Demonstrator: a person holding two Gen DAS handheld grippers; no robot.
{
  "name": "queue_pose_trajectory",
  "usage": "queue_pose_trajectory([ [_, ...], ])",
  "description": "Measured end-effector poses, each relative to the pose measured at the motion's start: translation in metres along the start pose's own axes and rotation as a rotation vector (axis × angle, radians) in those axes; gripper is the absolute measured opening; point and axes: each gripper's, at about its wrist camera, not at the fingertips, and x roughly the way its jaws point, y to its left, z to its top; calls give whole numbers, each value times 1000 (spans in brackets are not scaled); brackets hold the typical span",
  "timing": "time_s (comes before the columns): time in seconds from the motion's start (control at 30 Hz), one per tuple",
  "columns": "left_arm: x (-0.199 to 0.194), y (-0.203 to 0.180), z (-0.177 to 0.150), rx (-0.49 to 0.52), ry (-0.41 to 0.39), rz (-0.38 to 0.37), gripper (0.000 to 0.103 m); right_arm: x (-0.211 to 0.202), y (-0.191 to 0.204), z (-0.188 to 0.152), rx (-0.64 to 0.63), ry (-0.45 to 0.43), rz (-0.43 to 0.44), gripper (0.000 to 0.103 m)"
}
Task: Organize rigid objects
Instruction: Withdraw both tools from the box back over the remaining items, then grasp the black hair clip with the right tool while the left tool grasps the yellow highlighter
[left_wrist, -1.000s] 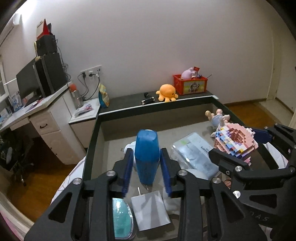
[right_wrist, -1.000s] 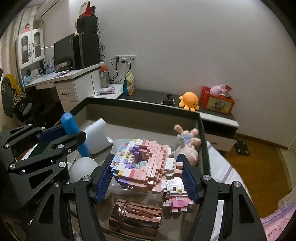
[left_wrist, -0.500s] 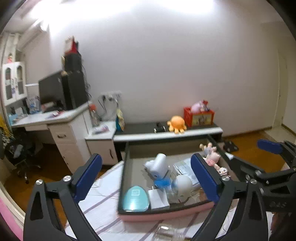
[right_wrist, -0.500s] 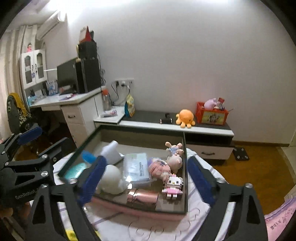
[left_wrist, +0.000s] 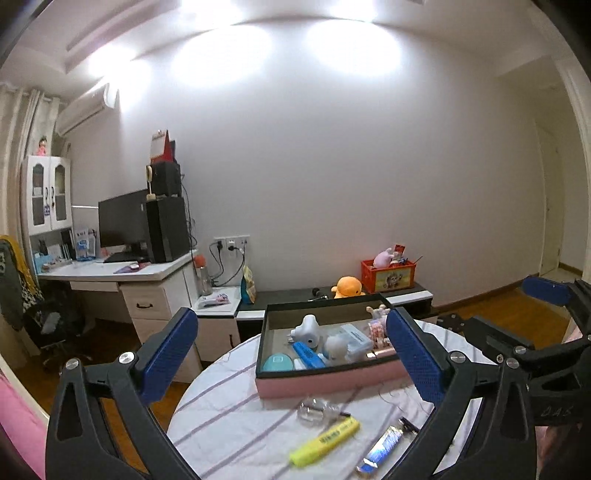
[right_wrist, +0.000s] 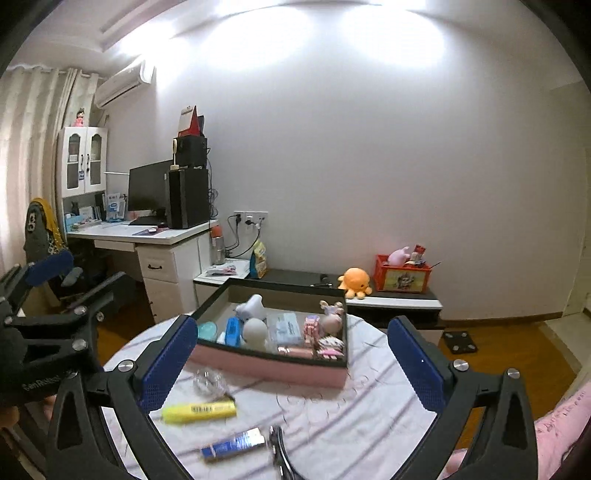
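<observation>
Standing wide apart and empty, having just opened, left gripper (left_wrist: 291, 354) and right gripper (right_wrist: 291, 363) are held above a pink-sided box (right_wrist: 273, 365) at the round table's (right_wrist: 369, 417) far edge.

One box (right_wrist: 280, 367). One yellow highlighter (right_wrist: 199, 410). One blue tube (right_wrist: 234, 446). One clear bottle (right_wrist: 208, 382). One orange plush (right_wrist: 354, 282). One red crate (right_wrist: 402, 278). One monitor (right_wrist: 147, 192).

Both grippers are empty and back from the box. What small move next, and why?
Probably lower the left gripper toward the yellow highlighter lying on the striped tablecloth. It lies loose in front of the pink-sided box beside a clear plastic piece and a blue tube. Both grippers' jaws have just opened wide, with nothing between them.
</observation>
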Motion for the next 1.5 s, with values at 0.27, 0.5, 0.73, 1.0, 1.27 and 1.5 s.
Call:
queue_pose_trajectory([
  [0.27,-44,-8,-18,13,-22,-28,103,-43,-1,-23,15,-22,-33,103],
  [0.5,-39,-3,-32,3,46,-39,103,-48,7,-37,-5,12,-33,103],
  [0.73,-18,4,-57,19,158,-45,103,-27,6,-55,8,94,-20,103],
  [1.0,24,28,-98,-39,343,-47,103,20,-13,-101,28,281,-46,103],
  [1.27,57,32,-124,-47,459,-52,103,75,-17,-133,0,445,-31,103],
  [1.5,82,29,-136,-20,519,-65,103,100,-11,-135,-56,522,10,90],
])
